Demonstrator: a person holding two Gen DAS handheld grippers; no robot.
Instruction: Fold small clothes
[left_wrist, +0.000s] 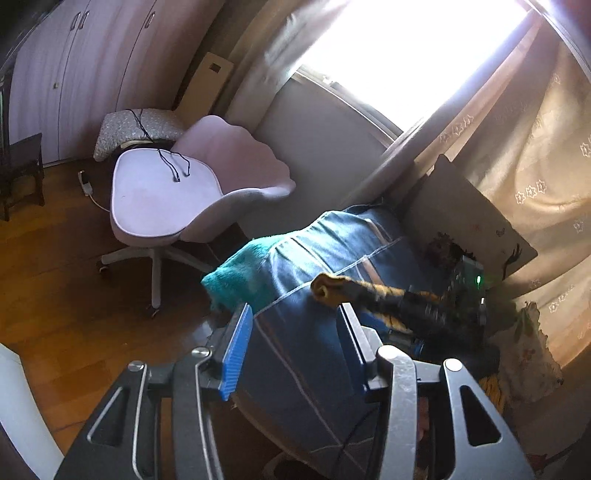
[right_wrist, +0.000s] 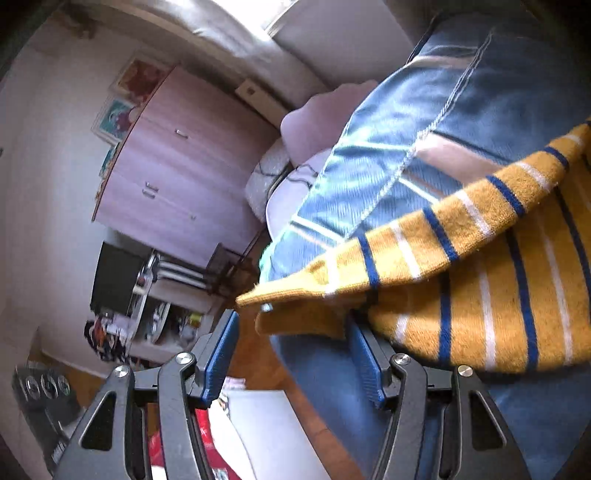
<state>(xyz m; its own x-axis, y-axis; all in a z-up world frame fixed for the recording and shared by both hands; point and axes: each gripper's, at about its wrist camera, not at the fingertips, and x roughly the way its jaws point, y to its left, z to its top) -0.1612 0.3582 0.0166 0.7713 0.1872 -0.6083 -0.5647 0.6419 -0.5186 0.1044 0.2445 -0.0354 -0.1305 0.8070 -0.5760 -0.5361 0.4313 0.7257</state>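
A: Where is the striped sweater (right_wrist: 480, 280)?

B: It lies on the blue bedspread (right_wrist: 388, 155), a mustard sleeve cuff reaching toward the bed's edge.

A: And the grippers?

B: The left gripper (left_wrist: 295, 350) has jaws spread, empty. The right gripper (right_wrist: 295, 354) is spread too, cuff just ahead, unpinched.

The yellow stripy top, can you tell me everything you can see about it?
The yellow stripy top looks soft and fuzzy, like knitted wool, mustard yellow with thin navy and white stripes. It lies on a blue quilted bedcover. One sleeve stretches out across its body, and the plain yellow cuff at the end curls over, just ahead of the right gripper. That gripper's jaws stand open and do not pinch the top. From the left wrist view the top is mostly hidden behind the right gripper.
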